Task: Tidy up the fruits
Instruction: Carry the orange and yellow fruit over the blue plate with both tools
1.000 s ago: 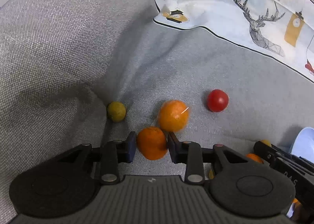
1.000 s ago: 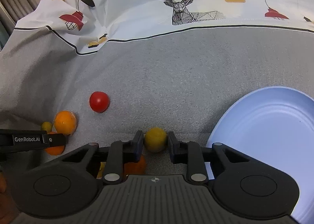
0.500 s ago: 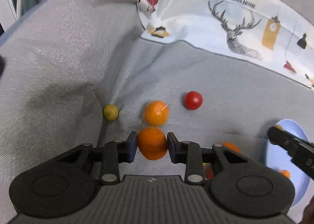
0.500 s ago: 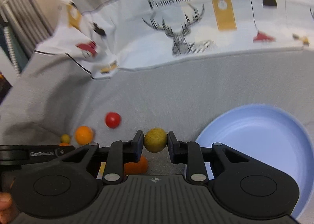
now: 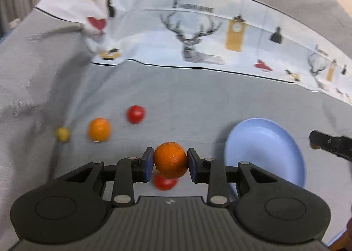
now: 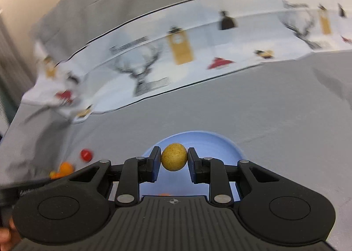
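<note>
The left gripper (image 5: pixel 170 160) was clamped on an orange (image 5: pixel 171 159), lifted over a red tomato (image 5: pixel 164 182) just left of the blue plate (image 5: pixel 264 143), while the right gripper (image 6: pixel 173 160) pinched a yellow-green fruit (image 6: pixel 174 156) above that plate (image 6: pixel 211 141). Another orange (image 5: pixel 99 129), tomato (image 5: pixel 136 114) and small yellow fruit (image 5: pixel 63 134) lay on the grey fabric (image 5: pixel 198 92). The deer-printed cloth (image 5: pixel 193 37) carried blurred lettering I could not read.

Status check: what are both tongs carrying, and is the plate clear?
Left tongs shut on orange. Right tongs shut on yellow fruit, above blue plate. Nothing blocking the plate.
</note>
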Tool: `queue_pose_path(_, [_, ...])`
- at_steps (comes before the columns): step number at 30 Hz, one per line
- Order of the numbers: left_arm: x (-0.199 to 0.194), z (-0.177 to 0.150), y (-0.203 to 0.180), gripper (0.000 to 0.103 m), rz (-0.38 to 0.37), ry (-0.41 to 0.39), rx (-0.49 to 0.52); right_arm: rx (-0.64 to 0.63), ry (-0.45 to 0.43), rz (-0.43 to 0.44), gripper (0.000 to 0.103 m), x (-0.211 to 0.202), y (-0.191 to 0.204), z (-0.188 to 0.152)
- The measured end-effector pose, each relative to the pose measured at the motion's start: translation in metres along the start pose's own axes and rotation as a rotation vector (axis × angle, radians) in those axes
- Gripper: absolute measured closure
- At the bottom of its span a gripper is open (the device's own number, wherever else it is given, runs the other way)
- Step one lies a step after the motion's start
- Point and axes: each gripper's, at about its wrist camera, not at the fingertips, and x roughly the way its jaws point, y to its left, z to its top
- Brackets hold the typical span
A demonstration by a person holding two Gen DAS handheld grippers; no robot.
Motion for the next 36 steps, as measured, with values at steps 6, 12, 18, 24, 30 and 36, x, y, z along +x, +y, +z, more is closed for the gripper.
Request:
queue_pose_path(6, [0.011, 0.001, -0.020, 0.067, -0.065, -0.005, 0.038, -0.091, 0.032, -0.078, 0.076, 0.013, -0.009, -0.002])
queue_pose_path(12, [0.014, 0.000, -0.046, 0.067, -0.102, -0.048, 0.132, -0.120, 0.040, -0.095, 0.076, 0.013, -0.009, -0.003])
queue_pose_path(18, [0.016, -0.005, -0.068, 0.067, -0.119, -0.080, 0.209, -0.139, 0.055, -0.101, 0.076, 0.018, -0.005, -0.003])
queue_pose_path(24, [0.019, -0.007, -0.083, 0.067, -0.133, -0.098, 0.235, -0.166, 0.062, -0.104, 0.076, 0.021, -0.003, -0.003])
queue_pose_path(30, [0.022, -0.007, -0.089, 0.067, -0.140, -0.103, 0.240, -0.163, 0.064, -0.109, 0.076, 0.020, -0.005, -0.003])
queue_pose_path(36, [0.027, -0.007, -0.097, 0.067, -0.142, -0.106, 0.255, -0.162, 0.065, -0.116, 0.076, 0.021, -0.003, -0.003])
